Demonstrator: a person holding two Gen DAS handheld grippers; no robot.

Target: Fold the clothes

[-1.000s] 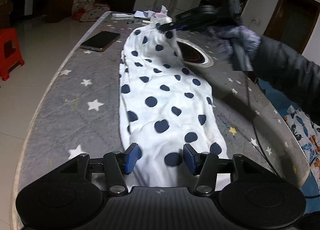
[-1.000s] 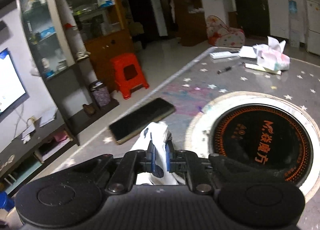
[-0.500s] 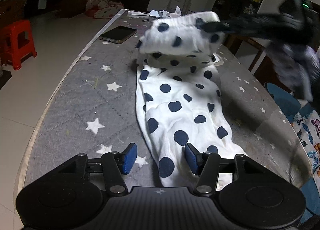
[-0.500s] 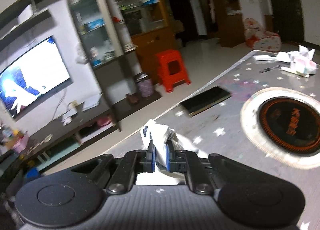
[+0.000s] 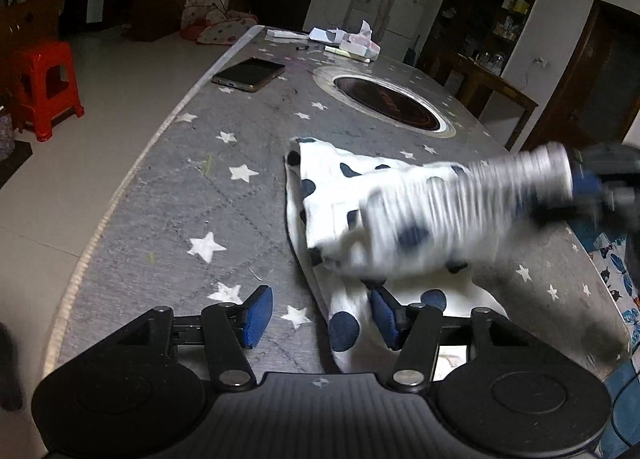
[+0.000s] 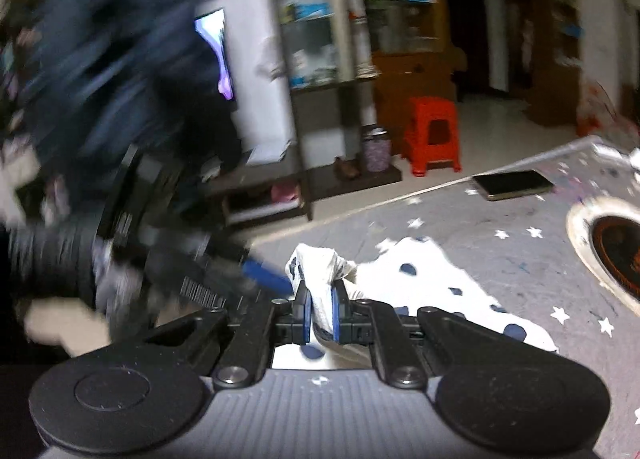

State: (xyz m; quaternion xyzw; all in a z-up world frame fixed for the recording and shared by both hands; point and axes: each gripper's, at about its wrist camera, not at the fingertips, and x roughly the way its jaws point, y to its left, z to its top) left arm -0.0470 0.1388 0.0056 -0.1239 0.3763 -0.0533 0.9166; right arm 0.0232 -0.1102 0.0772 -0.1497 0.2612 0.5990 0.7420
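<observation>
The spotted cloth (image 5: pixel 340 195) lies doubled on our tabletop (image 5: pixel 168 195); our right gripper (image 6: pixel 320 309) has its jaws pinching one end, while our left gripper (image 5: pixel 322 315) rests with jaws spread at the near edge.

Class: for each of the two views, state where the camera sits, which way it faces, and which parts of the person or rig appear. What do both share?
Left wrist: behind the open left tool, facing along the table.
Right wrist: behind the right tool, shut on the spotted cloth, facing shelves; blurred sleeve visible.
Shared: cloth, phone, red stool.
</observation>
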